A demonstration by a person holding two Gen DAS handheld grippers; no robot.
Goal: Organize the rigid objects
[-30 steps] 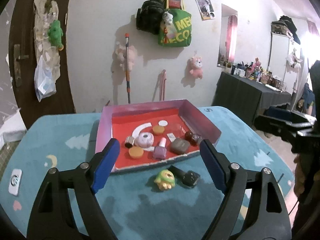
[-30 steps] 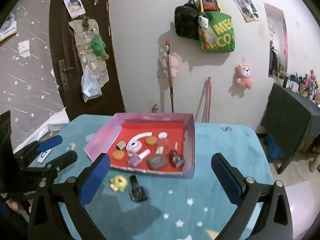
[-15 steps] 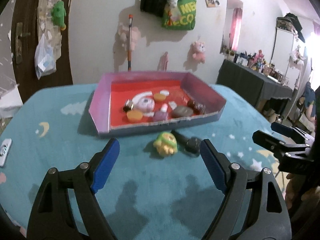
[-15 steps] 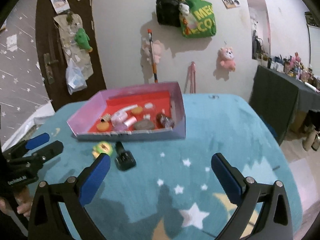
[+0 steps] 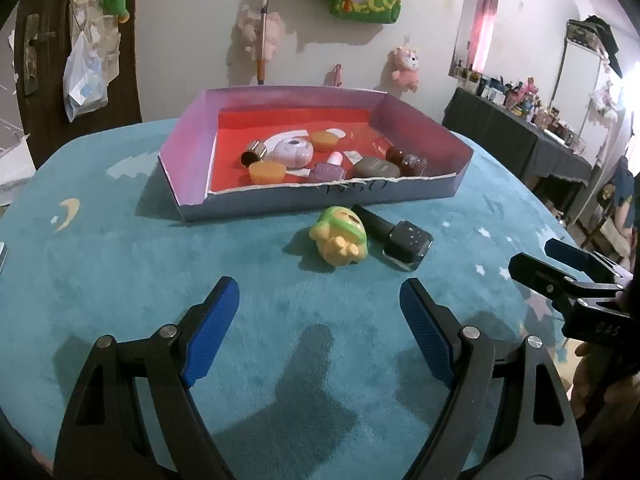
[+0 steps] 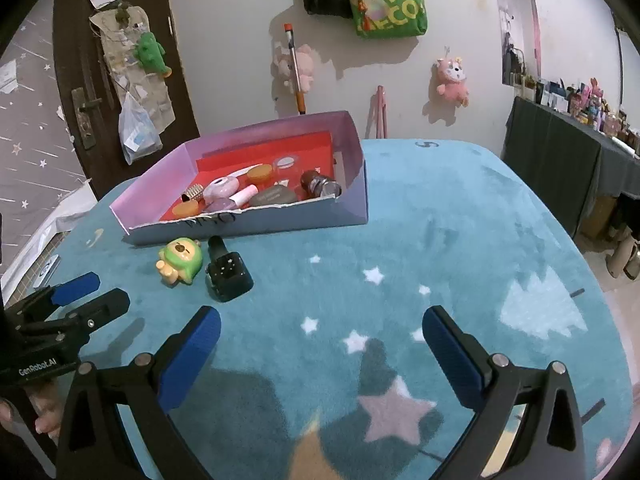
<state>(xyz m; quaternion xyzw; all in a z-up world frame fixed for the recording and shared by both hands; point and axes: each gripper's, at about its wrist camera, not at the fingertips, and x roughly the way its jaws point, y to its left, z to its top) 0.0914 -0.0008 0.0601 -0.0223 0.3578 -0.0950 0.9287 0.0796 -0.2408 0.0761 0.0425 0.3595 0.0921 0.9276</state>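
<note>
on the near side of the box, two items lie loose on the teal surface: a green-and-yellow figurine and, touching its right side, a dark nail polish bottle. the box, with red floor and lilac walls, already carries several small bottles and jars.

step in hand, as judged: closing on a loose item for transfer into the box. recommended practice: bring the pads to either side of one item only, since the two touch; approach the figurine across its body, low to the surface; clear the near wall on the lift.

left hand-held gripper: jaws spread wide, nothing between them, touching nothing, short of the figurine. right hand-held gripper: likewise spread wide and empty, over bare surface right of the bottle.
</note>
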